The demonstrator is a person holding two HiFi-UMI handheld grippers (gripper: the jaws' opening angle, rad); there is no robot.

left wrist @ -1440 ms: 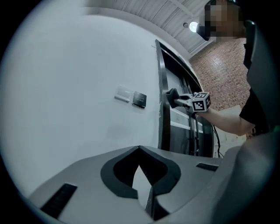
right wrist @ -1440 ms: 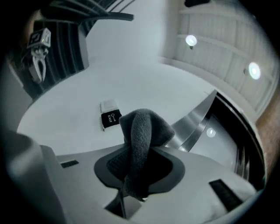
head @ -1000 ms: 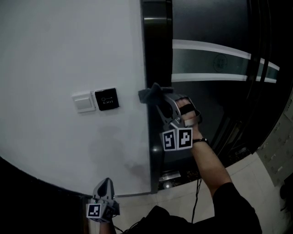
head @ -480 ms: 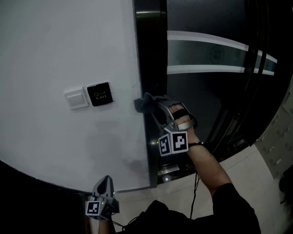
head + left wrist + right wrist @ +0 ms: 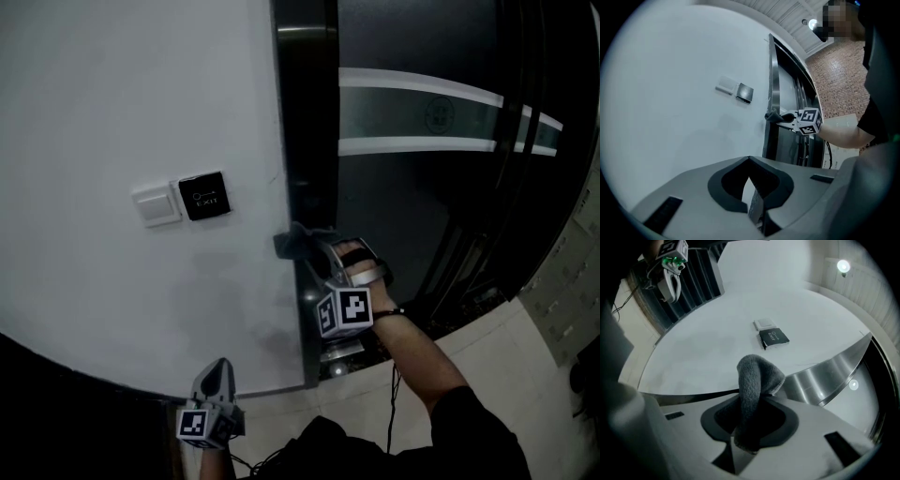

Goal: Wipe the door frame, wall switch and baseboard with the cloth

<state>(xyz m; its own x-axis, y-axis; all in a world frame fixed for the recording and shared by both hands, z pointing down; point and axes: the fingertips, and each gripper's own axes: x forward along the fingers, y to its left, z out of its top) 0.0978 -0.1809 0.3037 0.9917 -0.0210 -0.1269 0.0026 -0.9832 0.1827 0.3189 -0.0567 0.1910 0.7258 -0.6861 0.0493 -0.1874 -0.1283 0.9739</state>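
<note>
The cloth (image 5: 752,390) is clamped between the jaws of the right gripper (image 5: 315,249); a folded grey wad projects past the tips and is pressed against the wall-side edge of the frame (image 5: 305,112), below the level of the switch (image 5: 157,205). The left gripper (image 5: 217,370) is held low near the foot of the wall (image 5: 141,94); its jaws are brought together on nothing.

The step in hand is judged to be the wiping of the frame; the switch and the baseboard (image 5: 122,375) are not being touched.

- The wad should be kept flat on the metal; contact should be made by cloth only, never by the jaw tips, or the finish may be scratched.
- Strokes are best run along the length of the frame; both its face and its edge should be covered.
- The clamp should be kept firm; the cloth may otherwise be dragged out by friction.

The frame is dark polished metal and reflections are seen in it, so smears are likely to show. The wall is white and smooth; a black plate (image 5: 205,195) is set just beside the switch, on the frame side. The baseboard is seen as a dark band. Behind the frame a dark door (image 5: 422,206) with two pale bands is seen; the floor (image 5: 506,356) is laid with pale tiles; a lamp (image 5: 843,266) is lit overhead.
</note>
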